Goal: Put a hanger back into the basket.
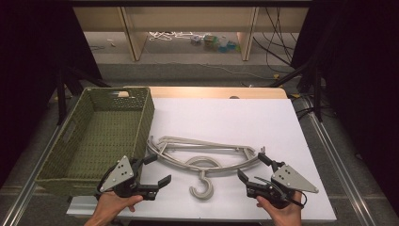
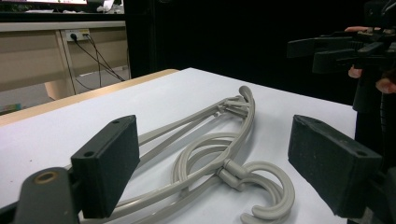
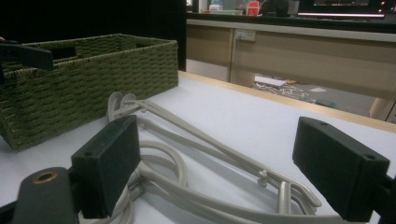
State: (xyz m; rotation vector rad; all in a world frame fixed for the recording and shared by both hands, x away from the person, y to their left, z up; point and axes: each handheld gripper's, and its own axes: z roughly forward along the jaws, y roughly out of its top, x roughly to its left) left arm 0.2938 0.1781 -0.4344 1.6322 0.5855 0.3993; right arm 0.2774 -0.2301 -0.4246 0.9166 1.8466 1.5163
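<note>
A stack of grey plastic clothes hangers (image 1: 202, 157) lies flat on the white table, hooks pointing toward the near edge; the same hangers (image 2: 219, 149) (image 3: 196, 168) fill the space between the jaws in both gripper views. My left gripper (image 1: 157, 170) is held open at the hangers' left end, just off the table's near edge. My right gripper (image 1: 251, 167) is open at their right end, jaws either side of the hanger's tip. Nothing is gripped. In the left gripper view the right gripper (image 2: 327, 49) shows at the far right.
A green woven basket (image 1: 101, 134) stands empty on the left of the table, close to the hangers; its wall (image 3: 84, 84) shows in the right gripper view. The white table top (image 1: 244, 117) stretches behind the hangers. Shelving and cables lie beyond on the floor.
</note>
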